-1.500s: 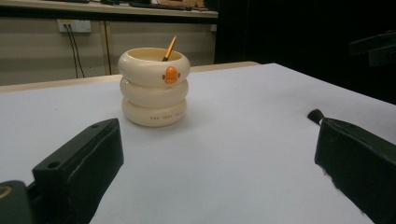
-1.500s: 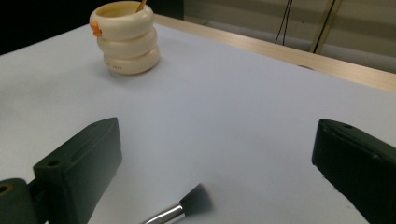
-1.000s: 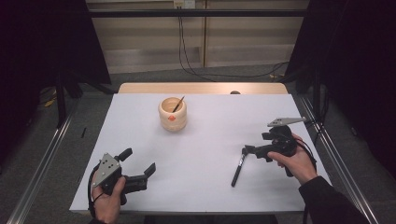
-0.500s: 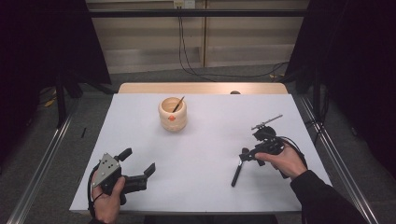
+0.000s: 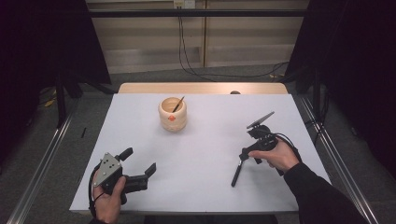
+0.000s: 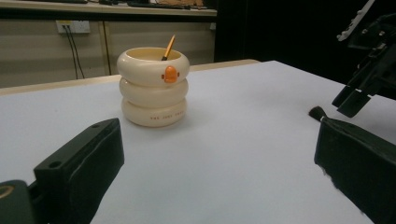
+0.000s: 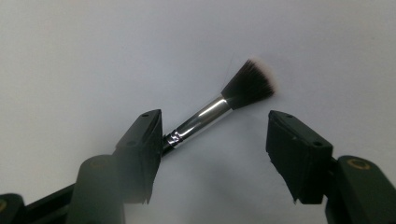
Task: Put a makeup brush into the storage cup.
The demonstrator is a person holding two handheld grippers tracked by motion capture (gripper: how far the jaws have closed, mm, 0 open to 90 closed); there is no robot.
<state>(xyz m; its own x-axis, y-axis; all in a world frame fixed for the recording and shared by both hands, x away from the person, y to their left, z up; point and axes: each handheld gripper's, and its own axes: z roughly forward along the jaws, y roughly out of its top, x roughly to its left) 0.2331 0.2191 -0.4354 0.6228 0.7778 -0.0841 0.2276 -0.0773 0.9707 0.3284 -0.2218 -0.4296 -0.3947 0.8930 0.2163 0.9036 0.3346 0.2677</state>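
white sheeting covers the table, with dark curtains and a beige wall behind. nearest the person, the left gripper rests low at the front left corner, its black jaws spread wide with nothing between them. at the right, the right gripper points down over a black-handled makeup brush with a silver ferrule and dark bristles lying flat on the sheet; its jaws have just been closing and stand half open astride the ferrule, pads not pressing. farther back, mid-table, stands a cream ringed ceramic pot with an orange beak, a thin stick leaning inside
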